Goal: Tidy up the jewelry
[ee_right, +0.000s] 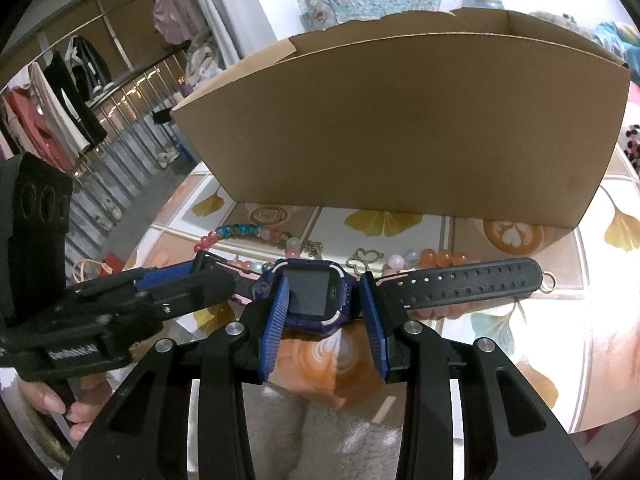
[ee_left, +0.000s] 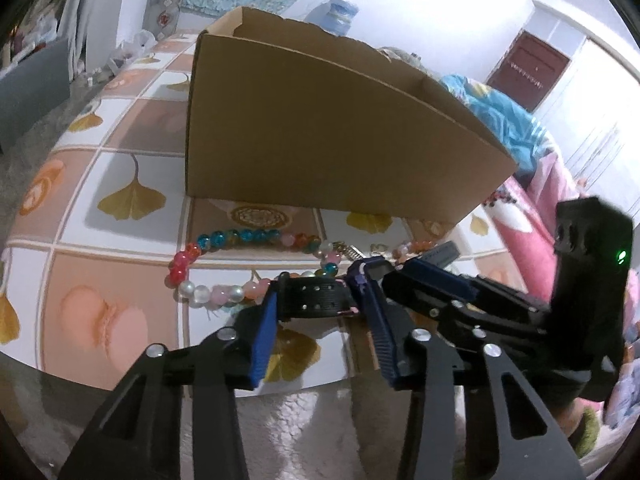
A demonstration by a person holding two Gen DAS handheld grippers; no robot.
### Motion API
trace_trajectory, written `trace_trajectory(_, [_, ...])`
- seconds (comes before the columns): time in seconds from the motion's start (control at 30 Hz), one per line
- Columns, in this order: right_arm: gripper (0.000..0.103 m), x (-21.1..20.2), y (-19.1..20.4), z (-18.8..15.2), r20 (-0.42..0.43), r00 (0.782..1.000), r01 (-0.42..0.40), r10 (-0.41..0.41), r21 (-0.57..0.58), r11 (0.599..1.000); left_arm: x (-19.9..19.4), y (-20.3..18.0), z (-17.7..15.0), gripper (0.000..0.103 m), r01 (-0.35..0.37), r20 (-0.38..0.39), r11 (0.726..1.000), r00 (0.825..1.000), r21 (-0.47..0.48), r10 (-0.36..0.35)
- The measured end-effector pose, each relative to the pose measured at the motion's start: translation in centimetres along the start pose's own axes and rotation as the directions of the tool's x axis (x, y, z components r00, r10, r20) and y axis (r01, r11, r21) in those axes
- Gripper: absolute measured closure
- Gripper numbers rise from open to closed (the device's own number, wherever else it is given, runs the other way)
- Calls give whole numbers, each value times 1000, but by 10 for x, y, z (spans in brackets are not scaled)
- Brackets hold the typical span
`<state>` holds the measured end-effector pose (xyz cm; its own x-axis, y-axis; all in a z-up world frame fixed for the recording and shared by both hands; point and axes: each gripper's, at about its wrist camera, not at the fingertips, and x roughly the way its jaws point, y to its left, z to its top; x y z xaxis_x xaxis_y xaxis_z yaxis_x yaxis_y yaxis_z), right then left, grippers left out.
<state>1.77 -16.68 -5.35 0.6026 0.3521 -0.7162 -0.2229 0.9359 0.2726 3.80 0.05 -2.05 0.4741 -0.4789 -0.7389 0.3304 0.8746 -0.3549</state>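
Observation:
A purple smartwatch (ee_right: pixel 310 294) with black straps hangs just above the table. My right gripper (ee_right: pixel 325 280) is shut on its body, one blue pad on each side. The long right strap (ee_right: pixel 472 282) sticks out free. My left gripper (ee_left: pixel 318 286) is shut on the other strap (ee_left: pixel 316 300), which spans the gap between its pads. In the left wrist view my right gripper (ee_left: pixel 404 264) comes in from the right beside the watch body (ee_left: pixel 378 270). In the right wrist view my left gripper (ee_right: pixel 218 270) comes in from the left.
A tall open cardboard box (ee_left: pixel 320 132) (ee_right: pixel 400 128) stands just behind. A bracelet of coloured beads (ee_left: pixel 240 236) (ee_right: pixel 240 230), orange beads (ee_right: pixel 440 258) and a gold butterfly charm (ee_right: pixel 362 258) lie on the leaf-patterned tablecloth (ee_left: pixel 120 160). A hand (ee_right: pixel 60 404) holds the left gripper.

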Motion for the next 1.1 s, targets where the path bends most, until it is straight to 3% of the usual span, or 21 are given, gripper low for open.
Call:
trace_trajectory(0.4, [69, 1, 0, 0, 4, 1000, 0, 0, 3, 1000, 6, -5, -3, 67, -28, -19, 999, 999, 35, 29])
trace_trajectory(0.8, [68, -5, 0, 0, 21, 1000, 2, -2, -14, 1000, 8, -19, -7, 76, -88, -2, 987, 996, 135, 90])
trace_trajectory(0.97, [57, -30, -16, 1, 76, 997, 28, -29, 12, 1000, 8, -21, -7, 76, -100, 0, 984, 995, 150, 102])
trace_trajectory(1.1, [51, -49, -38, 1, 99, 990, 99, -104, 54, 994, 10, -21, -7, 76, -109, -5, 982, 994, 151, 111])
